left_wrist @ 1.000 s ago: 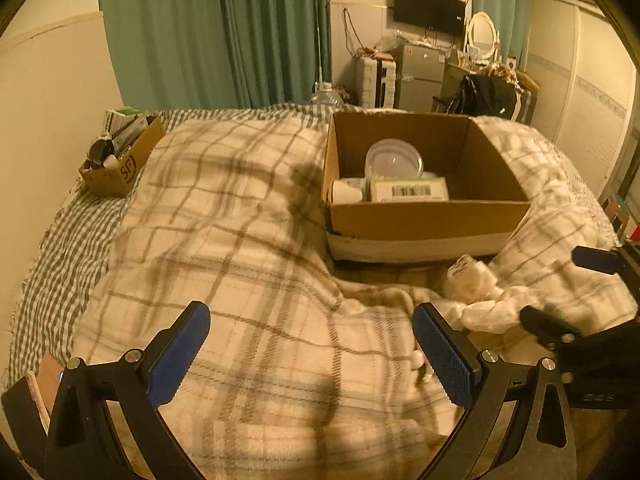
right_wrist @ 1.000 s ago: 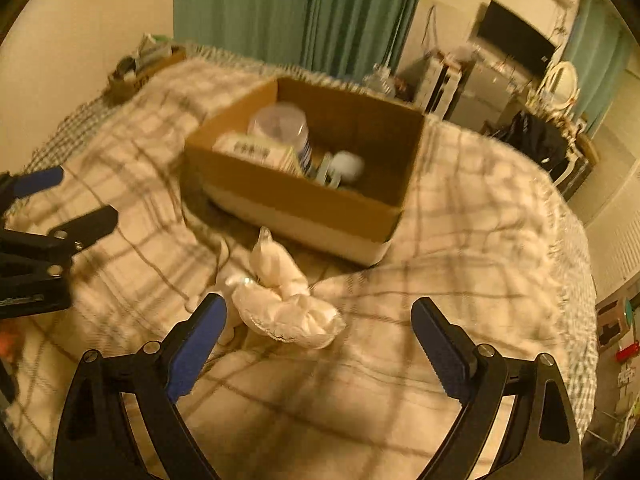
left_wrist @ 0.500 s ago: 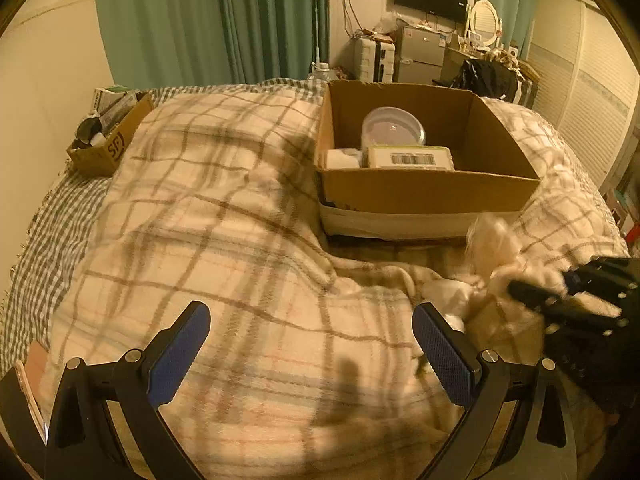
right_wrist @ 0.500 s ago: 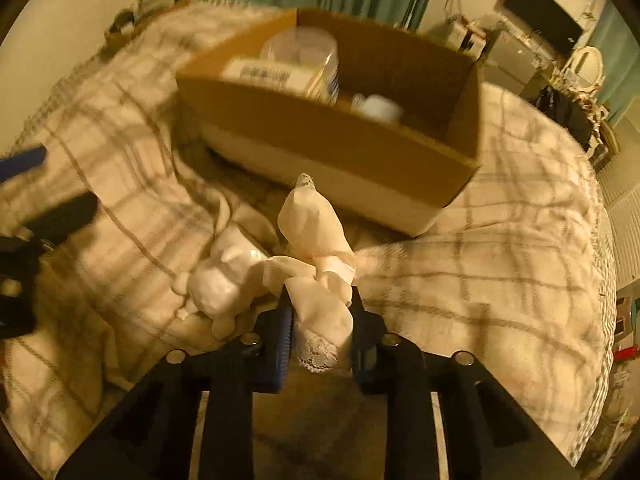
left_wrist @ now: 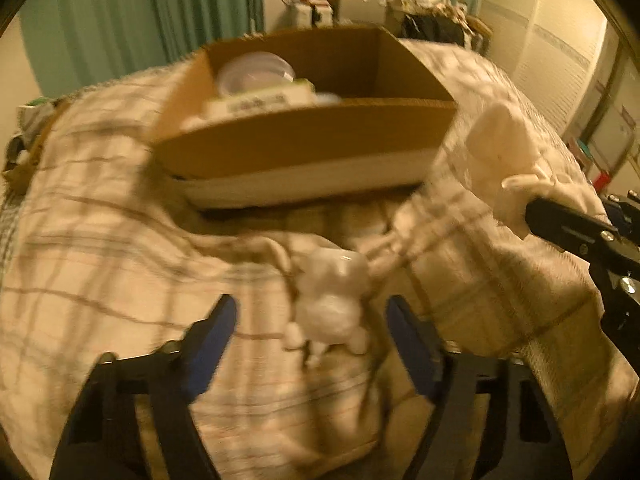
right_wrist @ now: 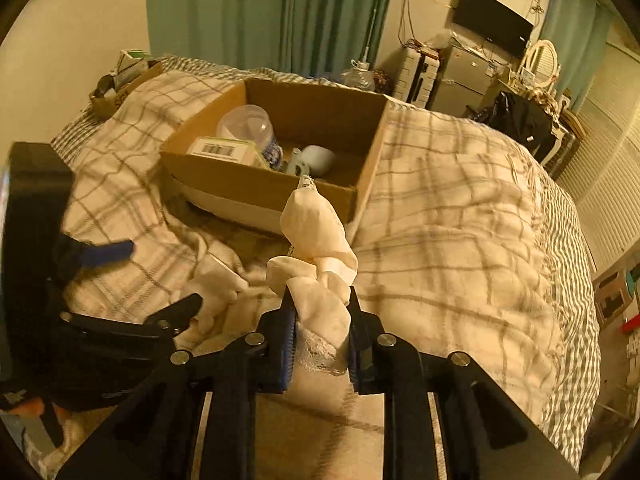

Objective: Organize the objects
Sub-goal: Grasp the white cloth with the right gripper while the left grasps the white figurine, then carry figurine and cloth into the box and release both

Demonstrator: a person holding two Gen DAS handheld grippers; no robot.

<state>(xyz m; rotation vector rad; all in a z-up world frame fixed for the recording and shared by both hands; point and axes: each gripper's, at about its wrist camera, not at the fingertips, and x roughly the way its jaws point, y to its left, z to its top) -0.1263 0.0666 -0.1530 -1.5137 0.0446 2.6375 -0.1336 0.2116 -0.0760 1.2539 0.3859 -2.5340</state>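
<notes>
My right gripper [right_wrist: 320, 300] is shut on a white lace-edged cloth [right_wrist: 318, 240] and holds it up in front of the cardboard box [right_wrist: 248, 184]; the cloth also shows in the left wrist view [left_wrist: 504, 152]. My left gripper [left_wrist: 310, 332] is open around a small white plush toy [left_wrist: 332, 296] lying on the plaid blanket [left_wrist: 100, 240]. The toy also shows in the right wrist view [right_wrist: 216, 288]. The box [left_wrist: 304, 140] holds a clear round tub [right_wrist: 246, 124], a labelled carton [right_wrist: 220, 150] and a pale blue item [right_wrist: 314, 160].
A small box of clutter [right_wrist: 116, 88] sits at the bed's far left corner by the wall. Green curtains [right_wrist: 272, 12], a TV [right_wrist: 492, 24], a fridge and a mirror stand beyond the bed. The bed's edge drops off at the right.
My right gripper has lifted the cloth off the blanket and away from the toy. My left gripper has moved forward and right to the toy, and its fingers have narrowed around it.
</notes>
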